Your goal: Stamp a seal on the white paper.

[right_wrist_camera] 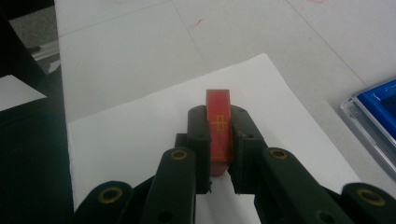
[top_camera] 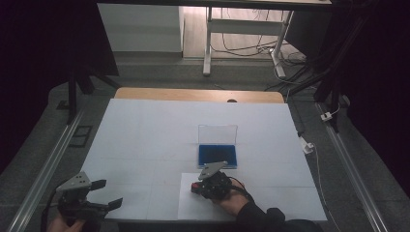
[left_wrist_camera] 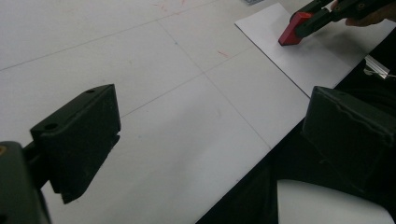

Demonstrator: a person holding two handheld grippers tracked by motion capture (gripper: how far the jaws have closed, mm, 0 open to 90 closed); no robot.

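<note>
A slim red block (right_wrist_camera: 219,122) with a gold cross mark sits upright between the jaws of my right gripper (right_wrist_camera: 219,140), which is shut on it. In the high view this gripper (top_camera: 200,189) holds the block (top_camera: 195,186) just over a white paper sheet (top_camera: 188,205) at the table's front middle. The left gripper view catches the same block (left_wrist_camera: 293,29) touching or nearly touching the sheet (left_wrist_camera: 322,58). My left gripper (top_camera: 108,193) hangs over the front left corner, wide open and holding nothing, and its two black fingers (left_wrist_camera: 77,140) stand far apart.
A blue box (top_camera: 217,155) with an upright clear lid (top_camera: 217,133) stands just beyond the right gripper, and its corner (right_wrist_camera: 378,105) appears at the right of the right gripper view. The white table cover (top_camera: 145,130) ends at a wooden strip (top_camera: 193,94) at the back.
</note>
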